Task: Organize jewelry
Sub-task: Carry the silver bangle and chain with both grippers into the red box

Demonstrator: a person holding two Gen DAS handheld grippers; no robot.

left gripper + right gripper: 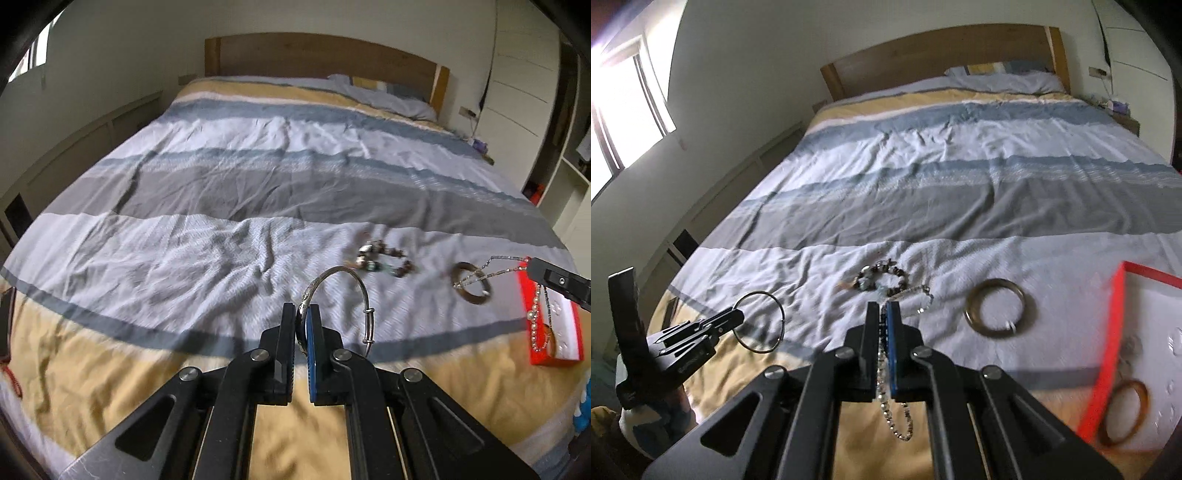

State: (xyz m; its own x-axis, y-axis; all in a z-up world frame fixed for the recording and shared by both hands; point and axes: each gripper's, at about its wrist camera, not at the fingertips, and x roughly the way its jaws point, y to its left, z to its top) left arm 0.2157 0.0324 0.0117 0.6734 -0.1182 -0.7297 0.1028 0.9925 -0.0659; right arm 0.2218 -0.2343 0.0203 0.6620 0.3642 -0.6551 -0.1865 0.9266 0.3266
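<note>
Near the bed's foot edge, the left gripper [303, 314] pinches a silver bangle [334, 295] and the right gripper [885, 312] a chain necklace [892, 406]; some jewelry sits in the red box [1108, 354], while a beaded bracelet [882, 280] and a dark ring bangle [995, 312] wait on the bed [960, 184].

Left hand-held gripper [303, 321]: matte black linkage arms, round silver screws at pivots, triangular cut-outs in outer arms; one finger black, other with blue pad. Right hand-held gripper [884, 319]: same build, black arms, silver screws, blue pad on one finger. Small white lettering on black body, too blurred to read.
</note>
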